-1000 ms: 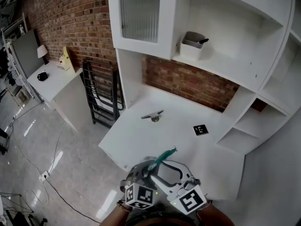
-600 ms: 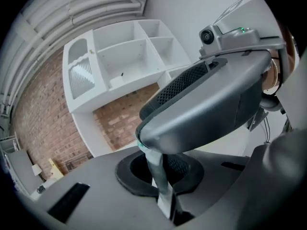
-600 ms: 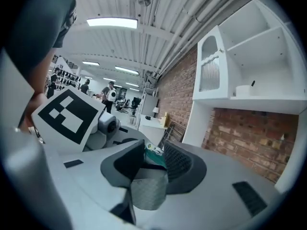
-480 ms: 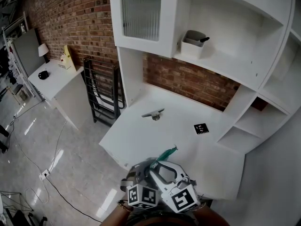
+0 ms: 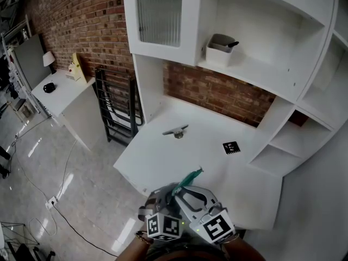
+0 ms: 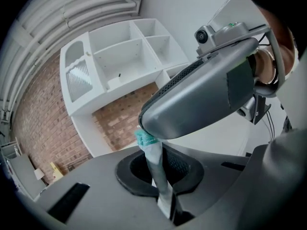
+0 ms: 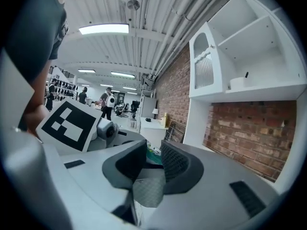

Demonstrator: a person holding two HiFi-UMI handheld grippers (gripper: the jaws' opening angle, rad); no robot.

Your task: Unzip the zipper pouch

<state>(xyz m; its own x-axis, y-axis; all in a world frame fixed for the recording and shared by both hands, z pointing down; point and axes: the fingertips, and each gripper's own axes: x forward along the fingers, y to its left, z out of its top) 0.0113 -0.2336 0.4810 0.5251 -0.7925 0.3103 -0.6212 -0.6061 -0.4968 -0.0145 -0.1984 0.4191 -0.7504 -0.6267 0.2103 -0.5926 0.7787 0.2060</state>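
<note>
The zipper pouch (image 5: pixel 188 178) is a pale mesh pouch with a teal end. It sticks up over the desk's front edge, between my two grippers. My left gripper (image 5: pixel 169 194) is shut on its lower part; in the left gripper view the pouch (image 6: pixel 154 162) rises from between the jaws (image 6: pixel 163 178). My right gripper (image 5: pixel 185 192) meets it from the right. Its jaws have just been closing, and grey mesh (image 7: pixel 148 190) now sits pinched between them (image 7: pixel 152 164), with a bit of teal showing deeper in.
A white desk (image 5: pixel 163 156) with a shelf unit stands ahead against a brick wall. On the desk lie a small metal piece (image 5: pixel 176 132) and a black marker tag (image 5: pixel 231 147). A white bin (image 5: pixel 219 48) sits on a shelf. A black rack (image 5: pixel 117 113) stands at the left.
The right gripper's jaws have drawn closer together on the pouch, and its marker cube has rolled a little. The left gripper and the pouch have kept their place.
</note>
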